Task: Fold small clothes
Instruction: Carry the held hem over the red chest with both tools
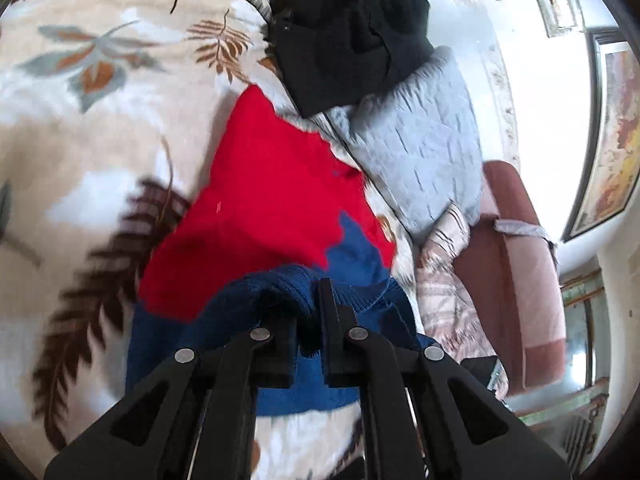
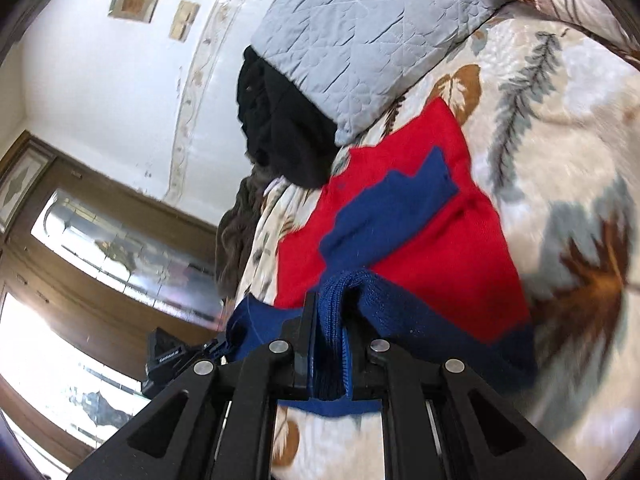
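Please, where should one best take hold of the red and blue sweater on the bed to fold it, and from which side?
Grip the sweater at its thick blue ribbed hem, one corner per tool, coming from the near, open edge of the bed. The hem is the closest, firmest band. Both the left tool and right tool are already shut on it there.

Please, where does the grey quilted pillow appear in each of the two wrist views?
Left wrist view: the grey quilted pillow lies right of centre, below the black garment.
Right wrist view: the pillow is at top centre, right of that garment.
Shared landmark: the red and blue sweater.
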Demonstrator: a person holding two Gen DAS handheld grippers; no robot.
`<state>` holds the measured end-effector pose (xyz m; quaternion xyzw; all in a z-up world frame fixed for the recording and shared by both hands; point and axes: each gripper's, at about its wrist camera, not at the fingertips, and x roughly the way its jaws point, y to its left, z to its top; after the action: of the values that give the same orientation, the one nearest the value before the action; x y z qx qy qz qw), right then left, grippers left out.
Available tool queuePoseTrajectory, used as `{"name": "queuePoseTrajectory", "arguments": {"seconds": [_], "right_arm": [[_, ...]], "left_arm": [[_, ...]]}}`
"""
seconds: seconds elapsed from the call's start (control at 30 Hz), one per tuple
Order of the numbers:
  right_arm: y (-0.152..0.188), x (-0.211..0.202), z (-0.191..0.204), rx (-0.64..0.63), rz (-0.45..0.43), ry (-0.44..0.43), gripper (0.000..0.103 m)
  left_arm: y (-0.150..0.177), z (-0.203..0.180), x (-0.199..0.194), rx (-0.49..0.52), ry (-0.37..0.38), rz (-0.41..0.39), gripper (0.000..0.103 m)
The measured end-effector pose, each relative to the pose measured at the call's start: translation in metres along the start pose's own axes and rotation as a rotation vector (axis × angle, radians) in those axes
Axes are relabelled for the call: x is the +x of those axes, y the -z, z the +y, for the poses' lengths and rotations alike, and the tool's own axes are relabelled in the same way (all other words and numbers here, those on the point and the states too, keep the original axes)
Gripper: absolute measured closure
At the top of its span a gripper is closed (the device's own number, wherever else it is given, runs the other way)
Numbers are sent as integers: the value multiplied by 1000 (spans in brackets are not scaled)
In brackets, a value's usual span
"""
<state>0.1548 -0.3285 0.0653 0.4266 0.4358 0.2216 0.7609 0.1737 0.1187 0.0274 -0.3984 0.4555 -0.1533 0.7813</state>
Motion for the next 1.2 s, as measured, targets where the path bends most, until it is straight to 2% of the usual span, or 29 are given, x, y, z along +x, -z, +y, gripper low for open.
{"name": "queuePoseTrajectory", "arguments": {"seconds": [0.33, 0.5, 0.67, 0.73, 0.77, 0.83, 0.9, 0.93, 0.97, 1.03, 1.1, 1.2], "right_arm": [[-68, 60, -36, 150, -95, -20, 94], [-103, 98, -54, 197, -117, 20, 94], [-131, 126, -64, 231, -162, 16, 92], [-138, 138, -70, 253, -147, 46, 91], [-140, 144, -75, 280, -125, 80, 91], [-144, 146, -81, 329, -108, 72, 87], [-146, 127, -78, 334, -162, 17, 74], [-146, 115, -76, 321, -198, 5, 61], [-144, 94, -73, 307, -257, -7, 55], [-139, 70, -72, 290, -305, 1, 54], [-131, 57, -70, 250, -272, 117, 54], [-113, 63, -62, 153, -196, 266, 54]], "left_arm": [[-74, -3, 55, 0, -28, -41, 97], [-111, 0, 94, -10, -70, -22, 97], [-142, 12, 123, -47, -113, -37, 97], [-149, 24, 136, -95, -146, -7, 96], [-153, 32, 140, -137, -126, 18, 97], [-157, 47, 136, -251, -33, 44, 97], [-159, 52, 122, -303, 44, 32, 93], [-160, 52, 108, -307, 57, -3, 83], [-159, 50, 96, -305, 63, -31, 68], [-150, 44, 72, -284, 57, -65, 54], [-131, 36, 57, -236, 51, -62, 52], [-87, 29, 49, -168, 4, -21, 51]]}}
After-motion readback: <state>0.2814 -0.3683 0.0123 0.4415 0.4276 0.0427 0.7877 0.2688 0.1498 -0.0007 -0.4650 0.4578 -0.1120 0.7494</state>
